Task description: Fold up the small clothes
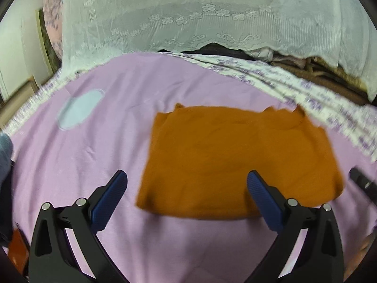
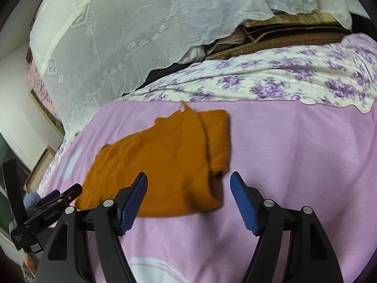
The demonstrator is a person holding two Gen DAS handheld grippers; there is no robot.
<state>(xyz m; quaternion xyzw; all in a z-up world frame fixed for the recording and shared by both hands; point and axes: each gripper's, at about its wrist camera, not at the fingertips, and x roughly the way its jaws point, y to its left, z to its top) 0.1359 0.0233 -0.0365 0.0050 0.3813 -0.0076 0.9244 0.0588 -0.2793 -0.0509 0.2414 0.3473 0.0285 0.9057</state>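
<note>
An orange knitted top (image 1: 235, 158) lies flat on the lilac bedsheet (image 1: 99, 141), folded into a rough rectangle. My left gripper (image 1: 187, 179) is open and empty, hovering over the top's near left corner. In the right wrist view the same top (image 2: 162, 165) has its sleeve folded in along its right side. My right gripper (image 2: 188, 181) is open and empty over the top's near right corner. The left gripper (image 2: 59, 198) shows at the left edge of the right wrist view, and the right gripper's tip (image 1: 362, 181) at the right edge of the left wrist view.
A white and purple floral quilt (image 2: 282, 80) lies bunched along the far side of the bed. A white lace curtain (image 1: 188, 11) hangs behind it over stacked bedding (image 2: 282, 37). A pale blue patch (image 1: 80, 108) marks the sheet at the left.
</note>
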